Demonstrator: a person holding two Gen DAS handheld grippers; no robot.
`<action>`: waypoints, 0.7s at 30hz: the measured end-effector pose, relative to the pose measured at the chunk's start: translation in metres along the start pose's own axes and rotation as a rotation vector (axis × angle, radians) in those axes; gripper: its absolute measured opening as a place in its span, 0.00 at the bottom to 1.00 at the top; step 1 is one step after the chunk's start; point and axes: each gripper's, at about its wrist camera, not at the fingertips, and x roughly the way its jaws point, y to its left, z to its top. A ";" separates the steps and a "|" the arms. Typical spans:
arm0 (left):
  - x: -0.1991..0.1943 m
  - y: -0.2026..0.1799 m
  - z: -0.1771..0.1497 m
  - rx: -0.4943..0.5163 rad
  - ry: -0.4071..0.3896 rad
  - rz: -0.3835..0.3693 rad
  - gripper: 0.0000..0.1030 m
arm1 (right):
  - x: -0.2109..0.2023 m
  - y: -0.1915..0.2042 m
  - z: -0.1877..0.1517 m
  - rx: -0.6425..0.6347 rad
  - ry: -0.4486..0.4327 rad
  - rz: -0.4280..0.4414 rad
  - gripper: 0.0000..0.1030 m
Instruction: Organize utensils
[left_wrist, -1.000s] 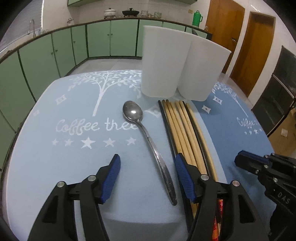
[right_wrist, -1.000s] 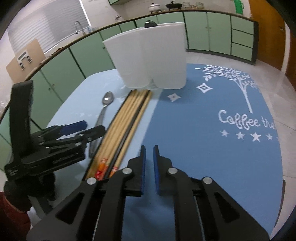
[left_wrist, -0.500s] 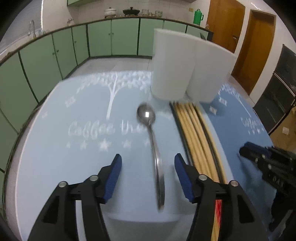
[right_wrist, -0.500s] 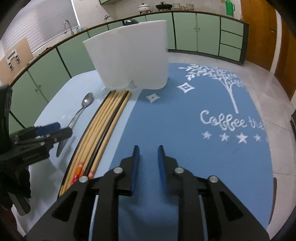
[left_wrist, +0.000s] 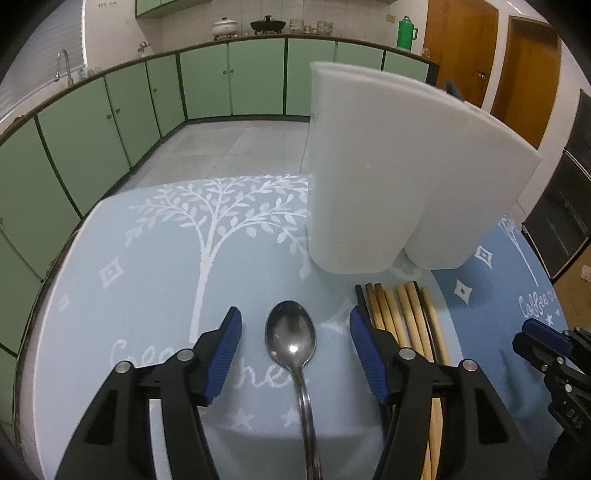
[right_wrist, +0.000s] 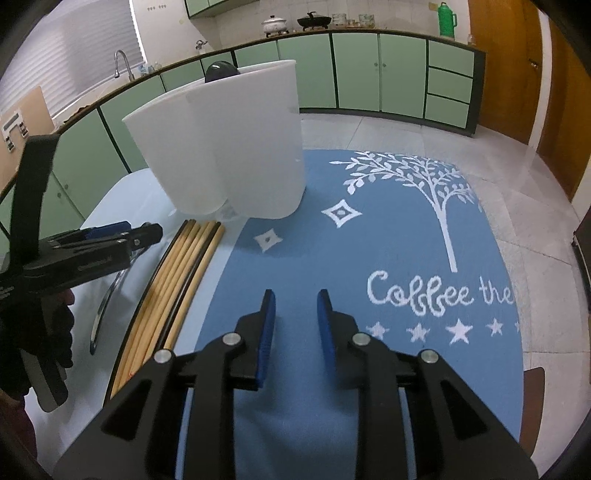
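The spoon (left_wrist: 291, 339) bowl lies between the left gripper (left_wrist: 295, 350) wide-open pads, untouched, beside the chopsticks (left_wrist: 402, 317)

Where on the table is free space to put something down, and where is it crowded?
Free: the dark blue mat right of the chopsticks. Also the pale mat left of the spoon. Crowded: around the white holder, where spoon and chopsticks lie.
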 end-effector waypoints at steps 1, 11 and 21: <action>0.001 0.000 -0.001 -0.005 0.000 -0.014 0.52 | 0.001 0.000 0.000 -0.001 0.001 0.000 0.22; -0.009 -0.007 -0.011 0.012 -0.042 -0.126 0.26 | 0.000 0.004 -0.001 0.003 0.006 0.002 0.23; -0.066 0.018 -0.038 -0.029 -0.231 -0.231 0.26 | -0.022 0.011 0.005 -0.006 -0.060 0.037 0.22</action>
